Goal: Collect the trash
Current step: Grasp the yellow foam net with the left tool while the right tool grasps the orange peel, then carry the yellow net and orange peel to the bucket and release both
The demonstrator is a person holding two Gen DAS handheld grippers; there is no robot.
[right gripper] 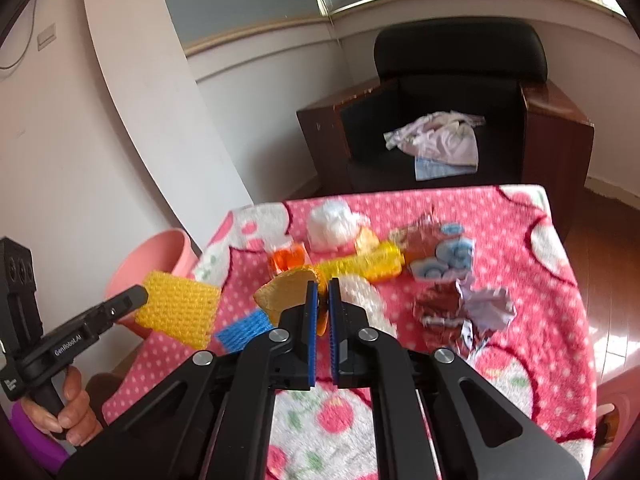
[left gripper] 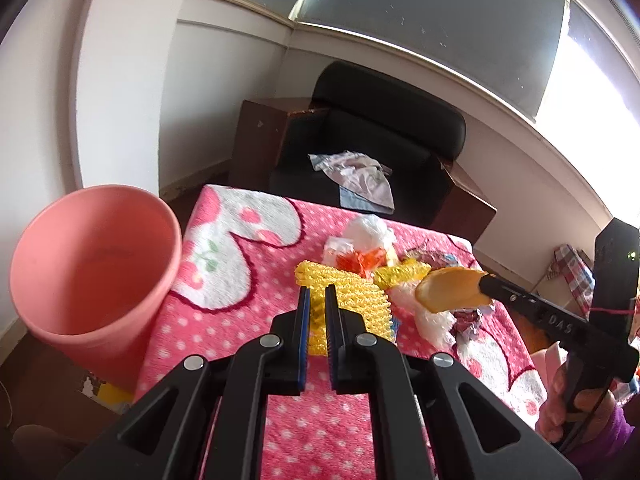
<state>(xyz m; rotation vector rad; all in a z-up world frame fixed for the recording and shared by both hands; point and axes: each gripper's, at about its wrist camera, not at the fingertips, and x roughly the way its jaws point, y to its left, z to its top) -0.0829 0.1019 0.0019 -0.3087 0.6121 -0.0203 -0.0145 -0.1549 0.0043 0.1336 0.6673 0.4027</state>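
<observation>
My left gripper is shut on a yellow foam net and holds it above the pink table; it also shows in the right wrist view. My right gripper is shut on an orange peel, also seen in the left wrist view. A pink bin stands beside the table's left edge. More trash lies on the pink blanket: a white plastic wad, an orange wrapper, a second yellow net, a blue net and crumpled foil and paper.
A black armchair with cloth on its seat stands just beyond the table's far edge. A white wall and column are on the left. Wood floor shows on the right.
</observation>
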